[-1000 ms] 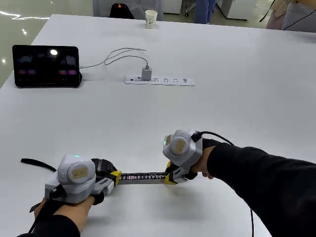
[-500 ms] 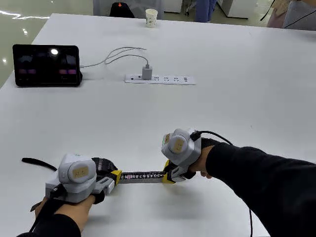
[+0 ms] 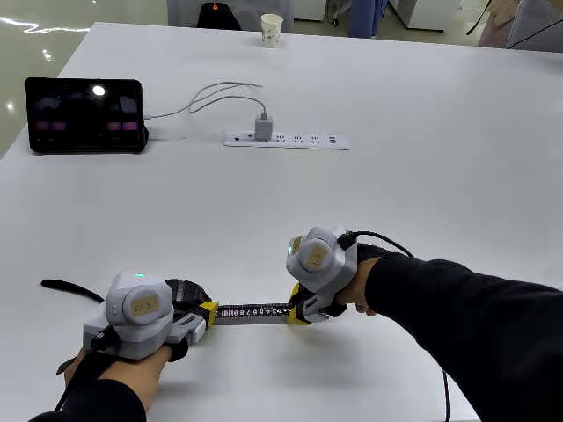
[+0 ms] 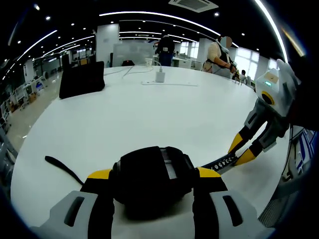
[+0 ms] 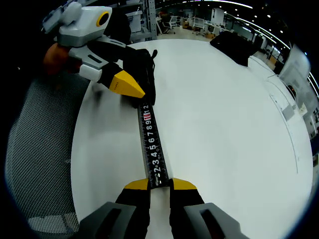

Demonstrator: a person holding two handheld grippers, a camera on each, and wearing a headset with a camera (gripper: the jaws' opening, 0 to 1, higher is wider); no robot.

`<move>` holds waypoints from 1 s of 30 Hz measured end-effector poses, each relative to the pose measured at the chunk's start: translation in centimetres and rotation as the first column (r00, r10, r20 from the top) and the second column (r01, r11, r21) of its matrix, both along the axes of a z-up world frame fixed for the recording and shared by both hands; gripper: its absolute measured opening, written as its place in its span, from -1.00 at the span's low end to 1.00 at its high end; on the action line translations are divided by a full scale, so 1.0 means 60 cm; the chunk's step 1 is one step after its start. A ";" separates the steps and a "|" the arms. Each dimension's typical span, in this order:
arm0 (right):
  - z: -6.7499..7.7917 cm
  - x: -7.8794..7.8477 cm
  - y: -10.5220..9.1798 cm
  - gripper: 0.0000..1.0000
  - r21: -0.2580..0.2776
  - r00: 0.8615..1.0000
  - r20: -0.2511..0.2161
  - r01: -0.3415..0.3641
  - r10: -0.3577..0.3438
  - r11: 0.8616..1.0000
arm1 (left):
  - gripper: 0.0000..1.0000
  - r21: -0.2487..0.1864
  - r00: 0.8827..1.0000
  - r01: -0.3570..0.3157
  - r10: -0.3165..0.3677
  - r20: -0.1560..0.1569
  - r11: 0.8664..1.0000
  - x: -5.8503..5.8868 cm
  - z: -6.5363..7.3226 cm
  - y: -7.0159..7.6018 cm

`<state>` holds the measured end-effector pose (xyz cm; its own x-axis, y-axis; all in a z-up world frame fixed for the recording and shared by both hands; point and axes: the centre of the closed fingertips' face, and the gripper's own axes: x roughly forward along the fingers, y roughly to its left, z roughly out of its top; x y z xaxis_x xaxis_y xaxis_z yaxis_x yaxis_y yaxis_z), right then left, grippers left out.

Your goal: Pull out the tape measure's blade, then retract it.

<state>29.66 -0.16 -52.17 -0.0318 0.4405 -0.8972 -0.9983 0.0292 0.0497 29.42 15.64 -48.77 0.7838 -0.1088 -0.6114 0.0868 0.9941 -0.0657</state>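
At the near edge of the white workbench (image 3: 396, 158), my left gripper (image 4: 154, 174) is clamped around the black, rounded tape measure case (image 4: 152, 181), one yellow-tipped jaw on each side, the case resting on the tabletop with its black wrist strap (image 3: 66, 288) trailing away to the left. Just to the right, my right gripper (image 5: 159, 185) is pinched shut on the end of the dark steel blade with white numerals (image 5: 151, 144), a short run of which lies flat on the table between the two tools. I judge the job only part done, with little blade out. To do this well I should hold the case dead steady, draw the right gripper straight along the blade's own line and low to the surface so it does not twist or buckle, then walk it back under tension, not let it snap. Beyond lie a white power strip (image 3: 286, 140) with a charger plugged in, a black tablet (image 3: 85, 115) and, farthest, a paper cup (image 3: 272, 30).
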 end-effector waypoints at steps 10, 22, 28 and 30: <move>0.000 -0.001 0.007 -0.79 0.018 1.000 0.001 0.001 -0.001 1.000 | 0.16 -0.028 1.000 -0.003 0.003 -0.001 1.000 -0.001 0.001 0.003; 0.000 -0.003 0.021 -0.79 0.033 1.000 0.000 -0.015 0.015 0.999 | 0.15 -0.056 1.000 0.015 -0.015 -0.010 0.998 -0.003 0.002 0.004; 0.001 -0.003 0.026 -0.79 0.042 1.000 -0.005 -0.013 0.013 0.999 | 0.15 -0.061 1.000 0.017 -0.018 -0.012 0.998 -0.004 0.002 0.004; 0.001 -0.004 0.028 -0.79 0.046 1.000 -0.006 -0.012 0.013 0.999 | 0.15 -0.061 1.000 0.017 -0.018 -0.012 0.998 -0.004 0.002 0.004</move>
